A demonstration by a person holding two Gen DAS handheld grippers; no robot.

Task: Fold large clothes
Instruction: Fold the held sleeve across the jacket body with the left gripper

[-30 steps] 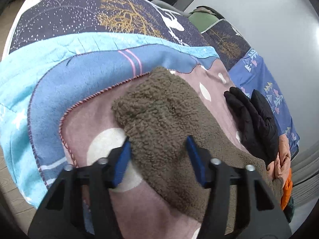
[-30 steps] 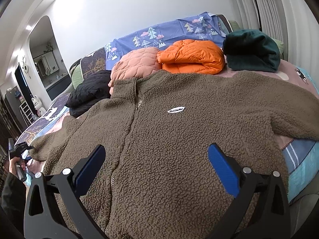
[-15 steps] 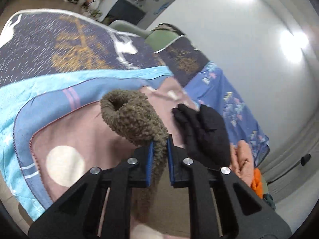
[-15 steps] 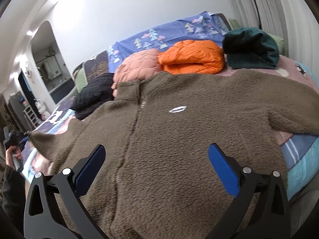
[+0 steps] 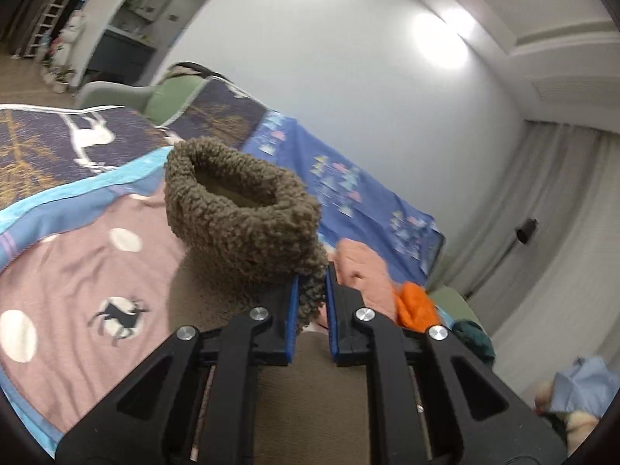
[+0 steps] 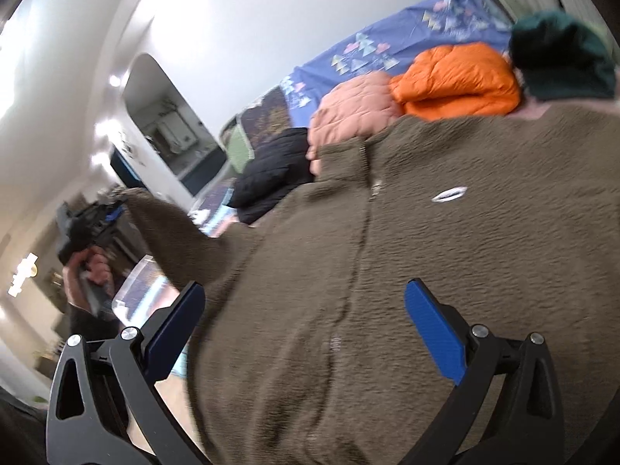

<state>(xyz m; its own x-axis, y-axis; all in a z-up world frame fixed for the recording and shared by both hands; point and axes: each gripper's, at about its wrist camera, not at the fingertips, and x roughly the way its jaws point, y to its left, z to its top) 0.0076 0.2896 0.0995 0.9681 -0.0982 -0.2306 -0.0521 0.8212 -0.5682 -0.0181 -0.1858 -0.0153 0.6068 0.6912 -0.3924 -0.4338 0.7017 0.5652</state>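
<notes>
One brown fleece jacket point(image 6: 407, 271) is spread front-up across the bed, its zip and a small white oval logo point(image 6: 449, 195) facing up. Its sleeve cuff point(image 5: 240, 213) is lifted clear of the pink bedspread point(image 5: 77, 271) at the left, the open end of the cuff turned toward the left wrist camera. The cuff's edge is clamped between the blue pads point(image 5: 293, 310) of the left gripper point(image 5: 310, 302), whose jaws have just been closing onto the fleece. In the right wrist view that gripper is seen far to the left, gripped by a hand point(image 6: 89, 271), with the sleeve stretched from it to the jacket body. The right gripper point(image 6: 302, 329) is held over the near hem with its jaws wide apart and nothing pressed between them. Beyond the collar, folded garments are lined up along the far side: a black jacket point(image 6: 271, 178), a pink quilted jacket point(image 6: 348, 112), an orange puffer jacket point(image 6: 457, 77) and a dark green garment point(image 6: 562, 58). A blue patterned sheet point(image 6: 387, 46) is draped behind them against the white wall.
</notes>
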